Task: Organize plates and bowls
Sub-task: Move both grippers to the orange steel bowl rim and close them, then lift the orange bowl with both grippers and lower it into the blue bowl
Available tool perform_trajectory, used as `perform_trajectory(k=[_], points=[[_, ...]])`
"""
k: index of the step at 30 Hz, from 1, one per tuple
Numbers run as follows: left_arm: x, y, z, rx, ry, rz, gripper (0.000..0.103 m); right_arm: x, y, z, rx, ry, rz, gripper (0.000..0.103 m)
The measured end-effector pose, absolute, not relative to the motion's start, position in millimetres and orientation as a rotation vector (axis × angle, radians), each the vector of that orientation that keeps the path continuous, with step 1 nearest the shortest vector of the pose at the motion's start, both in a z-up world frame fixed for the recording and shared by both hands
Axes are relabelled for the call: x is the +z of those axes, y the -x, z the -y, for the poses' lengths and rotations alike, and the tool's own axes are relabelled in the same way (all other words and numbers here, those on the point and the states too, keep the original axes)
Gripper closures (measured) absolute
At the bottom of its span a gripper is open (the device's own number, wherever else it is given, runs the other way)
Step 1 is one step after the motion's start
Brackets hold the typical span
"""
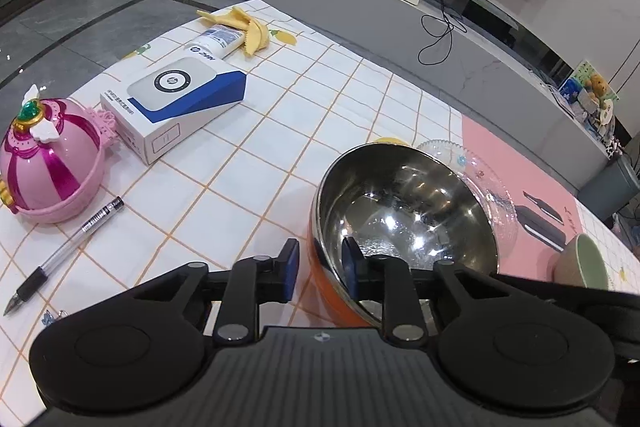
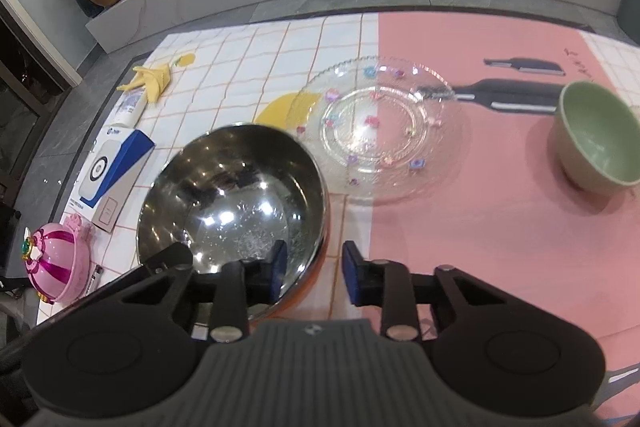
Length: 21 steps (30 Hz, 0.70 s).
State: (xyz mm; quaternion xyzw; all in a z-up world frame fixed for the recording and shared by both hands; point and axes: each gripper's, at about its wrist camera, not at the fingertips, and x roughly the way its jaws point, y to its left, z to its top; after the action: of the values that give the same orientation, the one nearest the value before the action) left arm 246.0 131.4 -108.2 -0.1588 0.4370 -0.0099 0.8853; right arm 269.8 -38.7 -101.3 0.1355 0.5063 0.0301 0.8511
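A: Straddling the near rim of the steel bowl [image 1: 404, 211], the left gripper [image 1: 320, 269] is seen with one blue pad outside the orange wall and the other inside the basin. The jaws are drawn narrow about that rim; whether the pads actually press on it cannot be told for certain, though the rim appears to be pinched.

B: The same bowl [image 2: 236, 187] is met from the other side by the right gripper [image 2: 314, 275]. One pad is set inside the bowl, the other outside its orange shell, over the seam where the tiled cloth meets the pink mat [image 2: 500, 227]. Its jaws are likewise narrow, with the rim between them.

A: Where is the rest of the tableware placed?

B: A clear glass plate [image 2: 384, 131] with small coloured flowers is laid just behind the bowl, half on the tiled cloth [image 2: 248, 67] and half on the pink mat. A green bowl [image 2: 596, 139] is stood upright on the mat, well apart from the plate, to the right.

A: In the left view, a white and blue box [image 1: 176, 107], a pink dome-shaped toy [image 1: 48, 163] and a pen [image 1: 64, 251] are found on the cloth to the left of the steel bowl. A white tube [image 1: 216, 43] is laid beyond the box, beside a yellow rag [image 1: 244, 27].
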Motion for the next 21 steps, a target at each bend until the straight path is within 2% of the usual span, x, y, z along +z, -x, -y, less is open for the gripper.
perform_trajectory(k=[2, 21], points=[[-107.3, -246.2, -129.9, -0.024, 0.33, -0.911, 0.083, -103.2, -270.2, 37.3, 0.073, -0.291, -1.063, 0.084], [-91.6, -232.9, -130.2, 0.02, 0.307, -0.927, 0.089, -91.3, -255.3, 35.7, 0.08, -0.307, -1.087, 0.086]])
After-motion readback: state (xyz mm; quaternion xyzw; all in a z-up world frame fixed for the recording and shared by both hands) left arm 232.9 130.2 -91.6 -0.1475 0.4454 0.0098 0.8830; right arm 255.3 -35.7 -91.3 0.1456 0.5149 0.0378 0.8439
